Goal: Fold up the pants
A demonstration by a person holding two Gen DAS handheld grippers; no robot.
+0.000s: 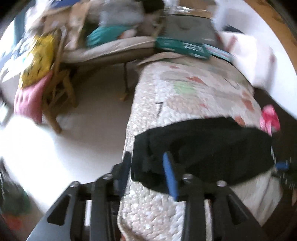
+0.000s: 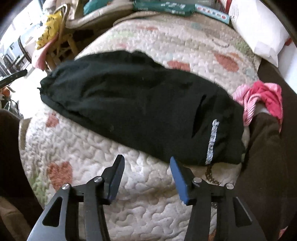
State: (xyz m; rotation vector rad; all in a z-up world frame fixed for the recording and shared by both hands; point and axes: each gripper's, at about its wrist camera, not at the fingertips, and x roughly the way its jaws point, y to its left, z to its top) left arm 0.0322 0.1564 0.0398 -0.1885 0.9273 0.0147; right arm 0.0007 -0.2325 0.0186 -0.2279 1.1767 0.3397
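Black pants (image 2: pixel 141 103) lie folded lengthwise across a quilted bedspread (image 2: pixel 130 185), with a silver printed stripe (image 2: pixel 212 142) near their right end. In the left wrist view the pants (image 1: pixel 213 148) stretch to the right. My left gripper (image 1: pixel 147 161) is open, its fingers on either side of the pants' left end; whether they touch the cloth is unclear. My right gripper (image 2: pixel 147 165) is open and empty, just in front of the pants' near edge. Its blue tip (image 1: pixel 282 166) shows at the right in the left wrist view.
A pink striped garment (image 2: pixel 259 98) lies beside the pants' right end. A white pillow (image 2: pixel 259 33) and green packets (image 2: pixel 163 6) sit at the bed's far end. A wooden chair (image 1: pixel 57 96) with yellow and pink items stands on the pale floor (image 1: pixel 92 115) to the left.
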